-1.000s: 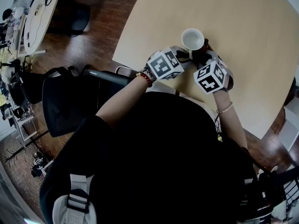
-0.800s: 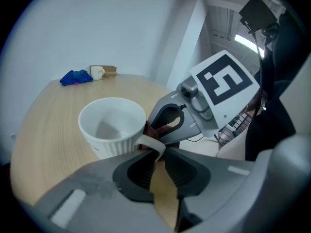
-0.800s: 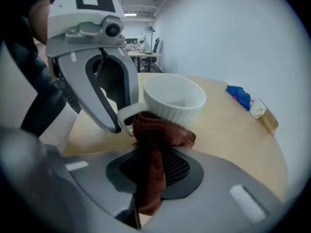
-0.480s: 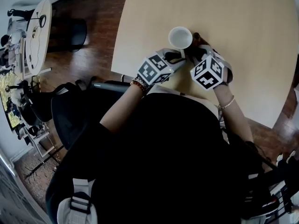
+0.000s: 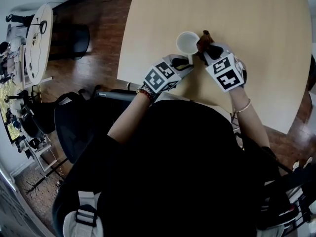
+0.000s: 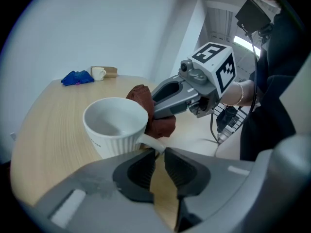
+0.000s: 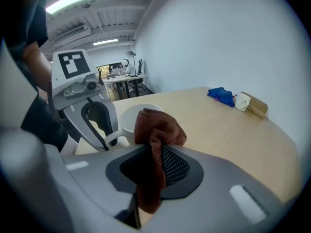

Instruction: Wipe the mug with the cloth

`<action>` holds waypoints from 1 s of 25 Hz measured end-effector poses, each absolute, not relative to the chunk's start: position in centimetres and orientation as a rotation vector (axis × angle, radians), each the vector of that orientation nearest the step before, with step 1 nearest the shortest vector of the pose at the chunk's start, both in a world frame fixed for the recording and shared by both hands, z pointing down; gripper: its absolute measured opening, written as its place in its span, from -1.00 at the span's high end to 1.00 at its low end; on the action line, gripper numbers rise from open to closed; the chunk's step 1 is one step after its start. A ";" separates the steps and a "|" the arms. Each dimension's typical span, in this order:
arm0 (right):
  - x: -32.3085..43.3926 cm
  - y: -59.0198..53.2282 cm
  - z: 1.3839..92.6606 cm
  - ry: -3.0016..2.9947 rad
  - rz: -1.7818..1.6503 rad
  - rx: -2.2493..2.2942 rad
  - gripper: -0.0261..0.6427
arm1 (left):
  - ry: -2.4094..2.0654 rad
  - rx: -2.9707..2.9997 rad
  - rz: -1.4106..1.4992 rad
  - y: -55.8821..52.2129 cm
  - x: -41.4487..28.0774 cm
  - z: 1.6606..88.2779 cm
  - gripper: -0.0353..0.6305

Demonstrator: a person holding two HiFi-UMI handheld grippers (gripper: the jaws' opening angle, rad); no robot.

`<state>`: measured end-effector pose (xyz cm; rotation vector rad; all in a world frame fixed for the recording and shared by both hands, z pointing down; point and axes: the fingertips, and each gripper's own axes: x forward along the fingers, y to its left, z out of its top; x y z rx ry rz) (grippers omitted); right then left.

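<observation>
A white ribbed mug (image 5: 188,42) stands on the light wooden table (image 5: 256,19). My left gripper (image 5: 184,61) is shut on the mug's handle (image 6: 151,145), which the left gripper view shows pinched between the jaw tips. The right gripper (image 5: 206,50) is shut on a reddish-brown cloth (image 5: 203,40). The cloth (image 6: 156,119) touches the mug (image 6: 115,126) on the outside of its wall, beside the handle. In the right gripper view the cloth (image 7: 156,132) bunches up out of the jaws, with the mug (image 7: 132,116) just behind it and the left gripper (image 7: 109,141) at the handle.
At the table's far end lie a blue cloth (image 6: 77,77), a small white cup (image 6: 98,73) and a brown box (image 6: 111,72). A black chair (image 5: 81,125) stands left of the person, off the table's near edge. A round table (image 5: 37,33) is further left.
The right gripper has moved forward and brought the cloth up against the mug's side. The left gripper still holds the handle; the mug has barely shifted on the table.
</observation>
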<state>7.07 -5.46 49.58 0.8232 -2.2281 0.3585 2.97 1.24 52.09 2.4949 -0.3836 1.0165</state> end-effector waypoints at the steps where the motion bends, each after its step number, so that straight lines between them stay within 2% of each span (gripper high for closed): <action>1: 7.1 -5.6 50.0 -2.215 0.358 0.815 0.73 | -0.377 2.496 1.013 1.2 3.1 52.1 0.70; 11: 6.1 -5.9 55.2 -2.067 0.340 0.700 0.73 | -0.291 2.498 1.011 1.3 3.1 52.3 0.69; 25: 6.9 -9.9 49.5 -2.288 0.477 0.748 0.73 | -0.191 2.513 1.060 1.5 3.2 52.2 0.69</action>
